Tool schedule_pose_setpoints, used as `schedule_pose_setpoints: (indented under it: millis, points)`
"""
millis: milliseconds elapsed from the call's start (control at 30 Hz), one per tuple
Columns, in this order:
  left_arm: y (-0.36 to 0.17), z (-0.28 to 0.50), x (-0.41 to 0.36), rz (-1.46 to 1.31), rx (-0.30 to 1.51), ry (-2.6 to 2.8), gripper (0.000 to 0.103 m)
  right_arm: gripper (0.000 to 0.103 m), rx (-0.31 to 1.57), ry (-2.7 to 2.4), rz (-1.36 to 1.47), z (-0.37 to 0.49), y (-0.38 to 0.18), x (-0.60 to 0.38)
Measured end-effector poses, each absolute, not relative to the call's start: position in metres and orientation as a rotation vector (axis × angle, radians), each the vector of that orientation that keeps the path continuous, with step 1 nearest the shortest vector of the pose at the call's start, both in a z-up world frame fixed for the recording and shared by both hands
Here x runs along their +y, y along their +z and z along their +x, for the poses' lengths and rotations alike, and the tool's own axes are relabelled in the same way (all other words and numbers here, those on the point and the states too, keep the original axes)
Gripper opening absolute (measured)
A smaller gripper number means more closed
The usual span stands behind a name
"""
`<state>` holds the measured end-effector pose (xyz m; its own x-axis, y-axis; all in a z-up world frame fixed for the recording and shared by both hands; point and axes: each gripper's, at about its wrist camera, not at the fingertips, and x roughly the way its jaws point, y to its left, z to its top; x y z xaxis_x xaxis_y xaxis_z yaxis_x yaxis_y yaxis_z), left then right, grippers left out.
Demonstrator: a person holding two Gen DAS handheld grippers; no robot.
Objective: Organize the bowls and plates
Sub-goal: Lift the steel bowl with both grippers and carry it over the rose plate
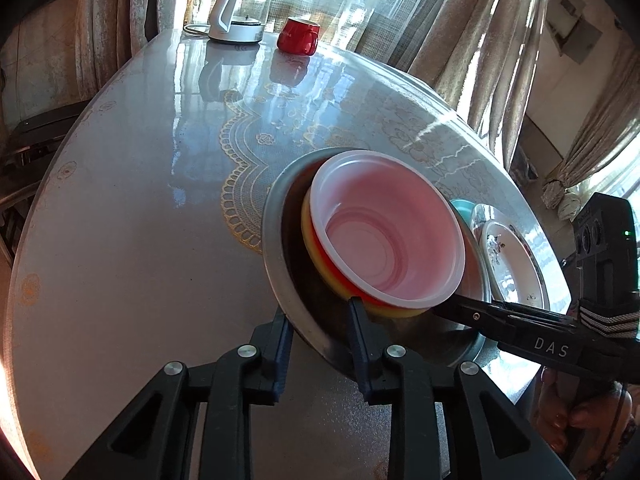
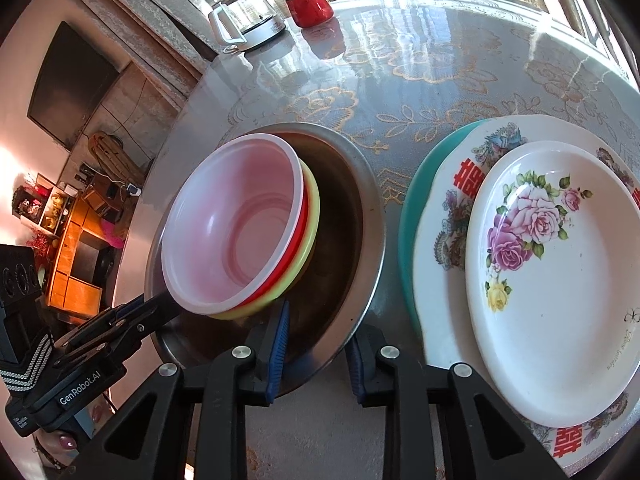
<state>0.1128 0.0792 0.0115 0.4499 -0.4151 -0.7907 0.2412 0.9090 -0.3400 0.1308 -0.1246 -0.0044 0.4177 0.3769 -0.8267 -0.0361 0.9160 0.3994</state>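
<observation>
Left gripper is spread wide, its fingers straddling the near rim of the steel basin on the counter, one finger outside and one inside. In that basin sits the nested stack: pink bowl on top, red bowl and yellow bowl beneath, tilted. Right gripper is wide too, straddling the basin's rim beside the plate stack, with the rose plate uppermost.

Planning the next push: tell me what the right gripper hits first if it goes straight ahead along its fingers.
The right gripper straddles the near rim of the metal basin. That rim sits between its open fingers, so it meets that first. The stacked bowls lie beyond; depth is uncertain.
</observation>
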Motion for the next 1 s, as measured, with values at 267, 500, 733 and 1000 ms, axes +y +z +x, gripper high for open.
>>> schedule_pose_setpoints:
  millis: [267, 500, 733, 1000]
  points:
    - [0.009, 0.109, 0.081, -0.193, 0.995, -0.417, 0.028, 0.026, 1.089, 0.275, 0.303, 0.134, -0.006, -0.122]
    - [0.010, 0.106, 0.073, -0.152, 0.971, -0.378, 0.030, 0.026, 1.076, 0.269, 0.297, 0.135, -0.005, -0.121]
    - [0.010, 0.102, 0.063, -0.083, 0.943, -0.331, 0.037, 0.026, 1.078, 0.265, 0.306, 0.133, -0.005, -0.123]
    - [0.008, 0.105, 0.066, -0.150, 0.958, -0.340, 0.033, 0.026, 1.075, 0.263, 0.300, 0.133, -0.006, -0.123]
